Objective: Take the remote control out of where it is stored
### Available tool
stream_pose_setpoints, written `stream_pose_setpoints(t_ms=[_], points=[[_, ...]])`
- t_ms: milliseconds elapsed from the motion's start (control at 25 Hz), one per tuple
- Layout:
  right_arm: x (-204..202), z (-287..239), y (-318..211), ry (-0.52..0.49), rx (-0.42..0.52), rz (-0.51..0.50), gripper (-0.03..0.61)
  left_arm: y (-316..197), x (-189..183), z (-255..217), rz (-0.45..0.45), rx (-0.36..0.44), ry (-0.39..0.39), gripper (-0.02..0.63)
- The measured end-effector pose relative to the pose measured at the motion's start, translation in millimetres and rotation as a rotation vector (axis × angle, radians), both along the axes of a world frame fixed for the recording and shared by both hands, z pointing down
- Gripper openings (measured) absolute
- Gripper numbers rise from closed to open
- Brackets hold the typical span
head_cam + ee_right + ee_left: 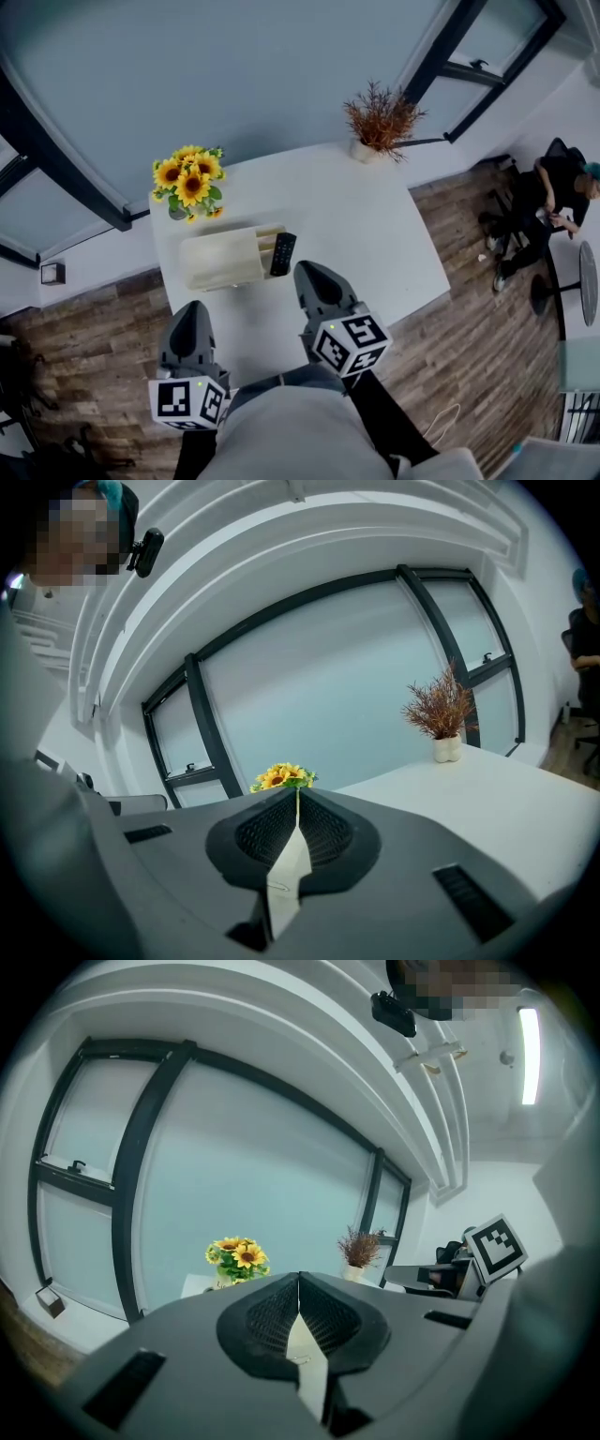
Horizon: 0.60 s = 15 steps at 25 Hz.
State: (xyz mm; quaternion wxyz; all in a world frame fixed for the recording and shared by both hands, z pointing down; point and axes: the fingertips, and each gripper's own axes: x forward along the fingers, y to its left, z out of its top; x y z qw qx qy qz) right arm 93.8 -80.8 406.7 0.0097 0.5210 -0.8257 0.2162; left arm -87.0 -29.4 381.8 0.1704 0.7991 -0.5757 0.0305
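My grey left gripper (192, 307) and right gripper (309, 270) hung empty, jaws pressed together, presumably until I reached the slim black remote control (282, 254) slotted in the cream box (223, 261).

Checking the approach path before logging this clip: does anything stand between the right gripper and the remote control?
Nothing visible does. In the head view the remote control sits at the right end of the cream holder, and the shut right gripper is close beside it with no object between.

White table (375, 244), sunflowers (190, 178), dried plant (380, 117), cream box (225, 258)
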Motion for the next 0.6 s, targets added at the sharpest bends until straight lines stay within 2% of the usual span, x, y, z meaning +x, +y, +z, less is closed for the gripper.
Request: stream_pose_setpoints(t_ms=[600], points=[[9, 14, -28, 0.008, -0.044, -0.050, 0.008, -16, 16, 8, -0.026, -0.030, 0.006, 0.008]])
